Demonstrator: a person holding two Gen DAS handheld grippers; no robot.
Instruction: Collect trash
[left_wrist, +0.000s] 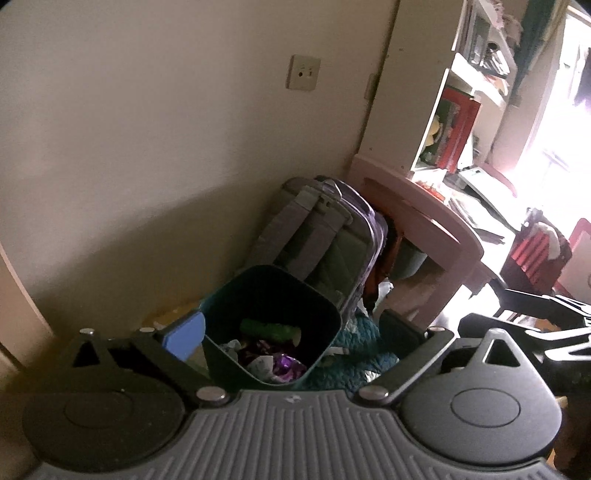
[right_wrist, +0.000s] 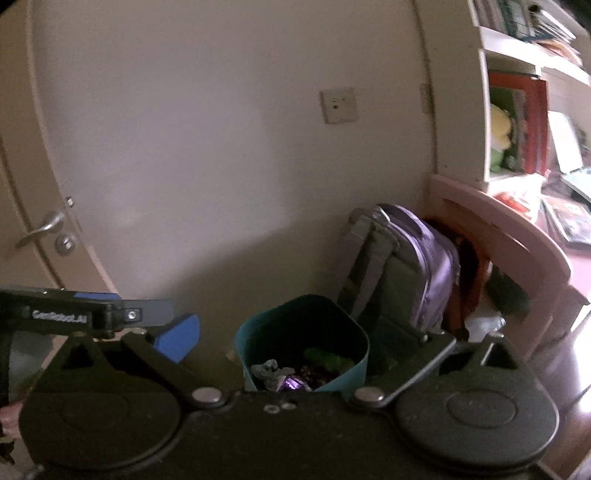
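— Dim corner of a bedroom, isn't it? What lies closest?

— Nearest is a teal quilted mat (left_wrist: 364, 363) on the floor, and on it stands the teal bin (left_wrist: 218, 306), its mouth open upward. Inside lies the trash (left_wrist: 271, 360): crumpled paper, shiny purple wrappers and a green roll.

— And the grippers?

— The left gripper (left_wrist: 291, 326) has its jaws spread wide, nothing between them, the bin showing in the gap below. The right gripper (right_wrist: 306, 334) is just as wide and empty, also above the bin.

— Behind that?

— A purple and grey backpack (left_wrist: 325, 236) leans just behind the bin, beside a pink desk (left_wrist: 439, 221). Farther back is a plain wall with a socket plate (left_wrist: 303, 72), white shelves (left_wrist: 469, 74) of books, and, in the right wrist view, a door with a lever handle (right_wrist: 42, 227).
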